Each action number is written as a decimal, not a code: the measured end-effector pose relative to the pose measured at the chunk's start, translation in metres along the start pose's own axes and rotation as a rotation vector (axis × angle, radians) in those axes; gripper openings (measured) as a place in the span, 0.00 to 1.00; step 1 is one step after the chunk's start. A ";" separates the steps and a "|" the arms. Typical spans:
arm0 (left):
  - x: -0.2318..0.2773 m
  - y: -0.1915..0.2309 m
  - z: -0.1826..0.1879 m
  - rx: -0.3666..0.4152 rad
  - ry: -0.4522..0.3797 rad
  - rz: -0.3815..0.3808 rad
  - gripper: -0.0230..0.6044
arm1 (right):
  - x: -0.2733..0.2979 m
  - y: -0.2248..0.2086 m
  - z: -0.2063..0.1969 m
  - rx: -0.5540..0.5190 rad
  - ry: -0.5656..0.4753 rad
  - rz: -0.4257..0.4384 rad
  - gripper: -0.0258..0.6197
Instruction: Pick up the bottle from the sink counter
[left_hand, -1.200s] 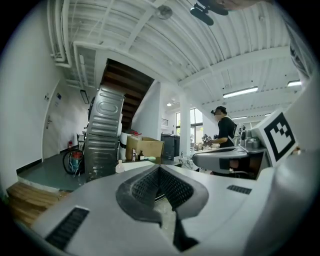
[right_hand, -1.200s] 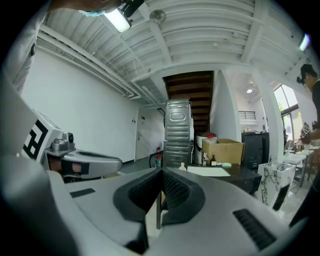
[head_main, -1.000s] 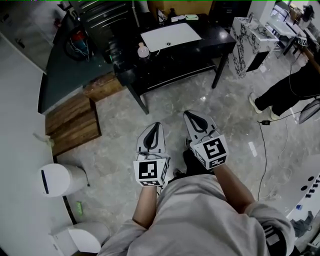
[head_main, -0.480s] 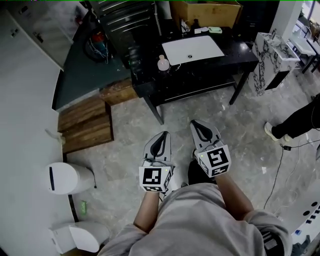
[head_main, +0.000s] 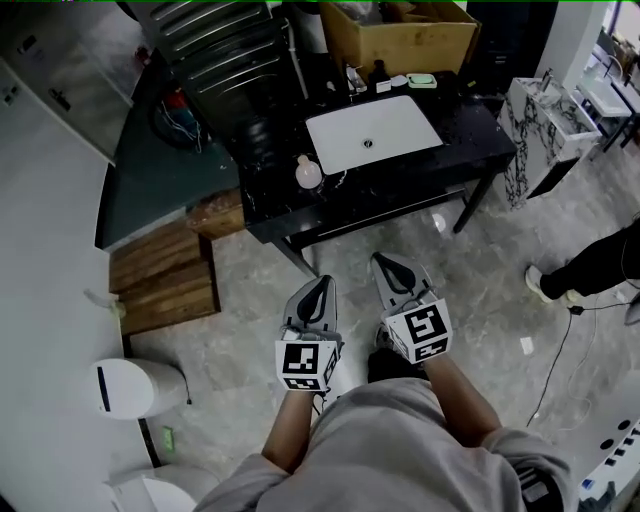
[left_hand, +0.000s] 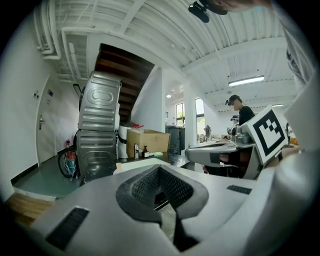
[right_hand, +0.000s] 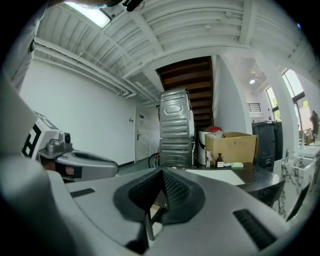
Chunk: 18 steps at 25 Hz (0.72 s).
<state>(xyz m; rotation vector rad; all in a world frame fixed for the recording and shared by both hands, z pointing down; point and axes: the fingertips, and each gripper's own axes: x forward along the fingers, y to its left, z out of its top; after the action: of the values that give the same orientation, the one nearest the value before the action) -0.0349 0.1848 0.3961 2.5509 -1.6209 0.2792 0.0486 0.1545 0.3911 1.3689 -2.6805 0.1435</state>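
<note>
A pale, round-bodied bottle (head_main: 308, 172) stands on the black sink counter (head_main: 470, 130), just left of the white basin (head_main: 372, 134). A small dark bottle (head_main: 378, 72) stands at the counter's back edge, also visible in the right gripper view (right_hand: 218, 161). Both grippers hang side by side over the floor, short of the counter's front edge. My left gripper (head_main: 319, 282) and my right gripper (head_main: 384, 262) are shut with nothing between their jaws. In the gripper views the jaws of the left gripper (left_hand: 162, 200) and of the right gripper (right_hand: 152, 210) meet in a closed seam.
A cardboard box (head_main: 400, 35) sits behind the counter, stacked metal units (head_main: 215, 40) to its left. Wooden planks (head_main: 160, 275) and a white bin (head_main: 135, 385) lie at the left. A marble stand (head_main: 545, 120), a person's leg (head_main: 600, 265) and a floor cable (head_main: 555, 350) are at the right.
The view has come closer to the sink counter, which now sits lower and larger in the head view. Both grippers stay shut, side by side.
</note>
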 end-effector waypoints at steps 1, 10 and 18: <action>0.011 0.003 0.000 0.004 0.012 0.005 0.06 | 0.008 -0.008 0.000 0.006 0.004 0.006 0.05; 0.091 0.031 -0.004 -0.005 0.070 0.057 0.05 | 0.076 -0.069 -0.007 0.008 0.045 0.091 0.05; 0.120 0.068 -0.012 -0.025 0.115 0.129 0.06 | 0.123 -0.085 -0.006 0.004 0.056 0.144 0.05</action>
<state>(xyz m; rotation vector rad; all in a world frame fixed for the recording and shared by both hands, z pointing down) -0.0476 0.0519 0.4329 2.3683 -1.7372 0.4063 0.0465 0.0072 0.4181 1.1542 -2.7317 0.1986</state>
